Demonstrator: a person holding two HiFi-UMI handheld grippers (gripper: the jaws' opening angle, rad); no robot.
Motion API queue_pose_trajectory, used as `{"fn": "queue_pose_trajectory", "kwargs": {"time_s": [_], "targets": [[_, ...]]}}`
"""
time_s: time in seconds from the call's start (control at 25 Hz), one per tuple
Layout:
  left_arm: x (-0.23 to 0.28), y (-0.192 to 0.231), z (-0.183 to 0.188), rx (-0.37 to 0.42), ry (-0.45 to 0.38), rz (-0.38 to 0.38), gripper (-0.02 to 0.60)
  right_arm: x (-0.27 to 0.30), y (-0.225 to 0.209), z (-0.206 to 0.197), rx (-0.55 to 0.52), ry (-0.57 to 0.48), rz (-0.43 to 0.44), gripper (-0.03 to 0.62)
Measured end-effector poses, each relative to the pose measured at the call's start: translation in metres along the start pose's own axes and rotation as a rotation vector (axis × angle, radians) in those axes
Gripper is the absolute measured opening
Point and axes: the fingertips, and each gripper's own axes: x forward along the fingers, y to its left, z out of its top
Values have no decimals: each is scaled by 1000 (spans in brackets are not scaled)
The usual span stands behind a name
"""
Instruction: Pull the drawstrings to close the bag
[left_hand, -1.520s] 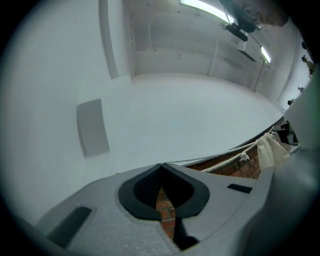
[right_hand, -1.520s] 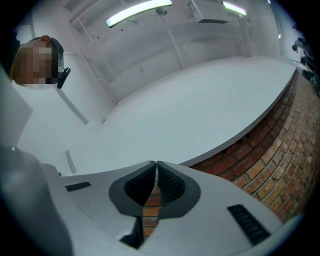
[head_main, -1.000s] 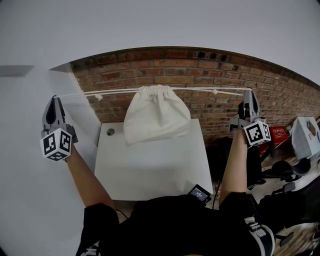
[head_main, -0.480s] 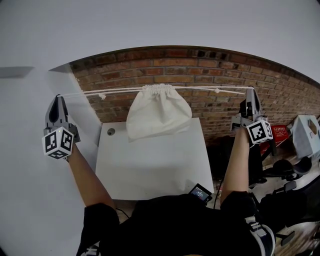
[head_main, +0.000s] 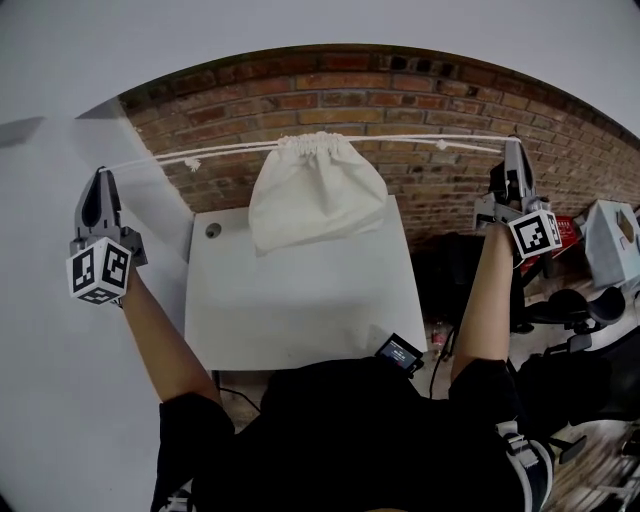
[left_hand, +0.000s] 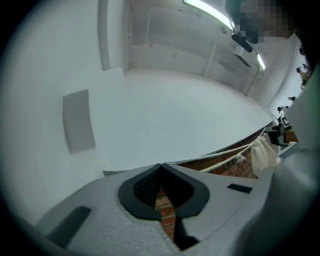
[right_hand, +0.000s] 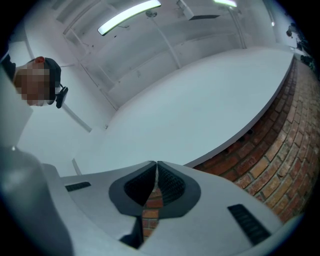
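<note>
A white cloth bag (head_main: 315, 195) hangs with its mouth gathered shut, strung on white drawstrings between my two grippers, above the far edge of the white table (head_main: 300, 300). The left drawstring (head_main: 200, 157) runs taut to my left gripper (head_main: 100, 172), which is shut on its end. My right gripper (head_main: 513, 145) is shut on the end of the right drawstring (head_main: 440, 143). Both grippers point up and away at about the height of the bag's mouth. In the left gripper view, the jaws (left_hand: 161, 165) are closed, with the string (left_hand: 225, 157) and bag (left_hand: 262, 152) off to the right. The right gripper view shows closed jaws (right_hand: 156, 162).
A brick wall (head_main: 400, 90) stands behind the table and a plain white wall (head_main: 50, 230) at the left. A small dark device (head_main: 400, 352) sits at the table's near right corner. Office chairs (head_main: 580, 340) and a white box (head_main: 612, 255) crowd the right side.
Both grippers have tipped slightly upward and the left one has drifted a little outward. The strings stay taut and the bag still hangs between them.
</note>
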Motion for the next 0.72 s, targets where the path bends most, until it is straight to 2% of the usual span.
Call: {"fn": "queue_pose_trajectory", "kwargs": {"time_s": [0.12, 0.28, 0.72], "targets": [[-3, 2, -3, -49, 2, -32, 17, -1, 2, -3, -7, 17, 19, 6], [0, -1, -2, -126, -41, -67, 17, -3, 1, -1, -22, 31, 38, 6], [1, -13, 7, -114, -78, -86, 17, -22, -6, -4, -35, 70, 29, 6]]}}
